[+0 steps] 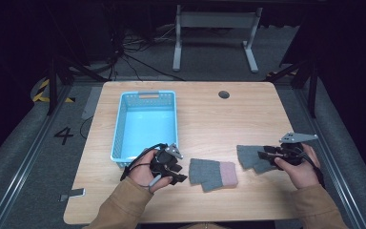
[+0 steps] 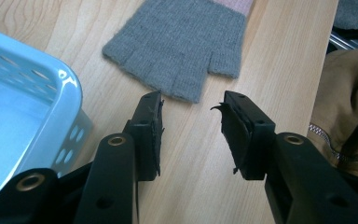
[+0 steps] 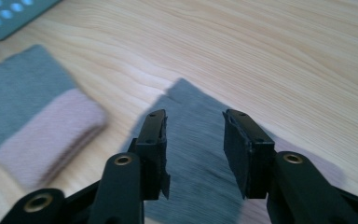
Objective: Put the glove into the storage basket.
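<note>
Two grey fingerless gloves with pink cuffs lie on the wooden table. One glove [image 1: 213,173] [image 2: 182,42] lies just right of my left gripper [image 1: 177,171] [image 2: 192,100], whose jaws stand open and bare, a little short of its finger ends. The other glove [image 1: 249,155] [image 3: 196,158] lies flat under my right gripper [image 1: 263,153] [image 3: 194,116]. Its jaws are open above the fabric and grip nothing. In the right gripper view the first glove [image 3: 32,116] sits at the left, pink cuff nearest.
A light blue perforated basket [image 1: 119,125] [image 2: 70,88] [image 3: 9,14] stands behind my left gripper, close to it. A round cable hole [image 1: 224,94] is at the table's far side. A small dark flat object [image 1: 74,193] lies at the front left corner. A tan sleeve [image 2: 345,107] is beside the left jaws.
</note>
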{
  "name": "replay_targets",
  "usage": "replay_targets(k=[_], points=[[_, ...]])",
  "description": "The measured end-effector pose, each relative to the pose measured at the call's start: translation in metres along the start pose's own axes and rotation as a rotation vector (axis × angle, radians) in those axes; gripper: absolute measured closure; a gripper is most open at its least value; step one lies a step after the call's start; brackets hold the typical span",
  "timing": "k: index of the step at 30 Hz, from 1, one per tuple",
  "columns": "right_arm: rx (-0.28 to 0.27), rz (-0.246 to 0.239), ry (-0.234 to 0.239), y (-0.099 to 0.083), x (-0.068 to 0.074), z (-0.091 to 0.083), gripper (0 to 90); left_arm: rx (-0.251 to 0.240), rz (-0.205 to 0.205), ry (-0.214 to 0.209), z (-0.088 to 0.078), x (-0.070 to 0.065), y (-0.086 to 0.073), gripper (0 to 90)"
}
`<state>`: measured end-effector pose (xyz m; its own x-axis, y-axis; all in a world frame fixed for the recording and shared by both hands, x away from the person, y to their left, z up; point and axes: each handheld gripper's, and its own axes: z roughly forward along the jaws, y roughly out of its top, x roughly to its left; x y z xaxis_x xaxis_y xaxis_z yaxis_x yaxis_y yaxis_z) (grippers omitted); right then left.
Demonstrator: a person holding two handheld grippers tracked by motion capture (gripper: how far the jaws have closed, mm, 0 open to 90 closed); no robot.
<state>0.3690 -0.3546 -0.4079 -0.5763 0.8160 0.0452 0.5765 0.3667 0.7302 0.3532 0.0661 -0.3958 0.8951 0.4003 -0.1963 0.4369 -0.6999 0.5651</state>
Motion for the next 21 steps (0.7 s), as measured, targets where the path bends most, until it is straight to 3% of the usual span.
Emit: replay_targets(k=[7,9,12,21], points=[[0.024,0.058,-0.042,-0.007,-0.023,0.001,54.7,-0.001,-0.012,0.007,-0.001,0.000,-0.004,59.1],[0.064,0.052,-0.056,-0.009,-0.026,0.006,53.3,-0.005,-0.017,0.008,-0.002,0.001,-0.005,59.0],[0.102,0.039,-0.070,-0.013,-0.028,0.012,52.6,-0.008,-0.018,0.008,-0.002,0.001,-0.004,58.9],[0.129,0.038,-0.061,-0.016,-0.029,0.018,51.2,0.001,-0.014,0.007,-0.001,0.001,-0.004,59.0]])
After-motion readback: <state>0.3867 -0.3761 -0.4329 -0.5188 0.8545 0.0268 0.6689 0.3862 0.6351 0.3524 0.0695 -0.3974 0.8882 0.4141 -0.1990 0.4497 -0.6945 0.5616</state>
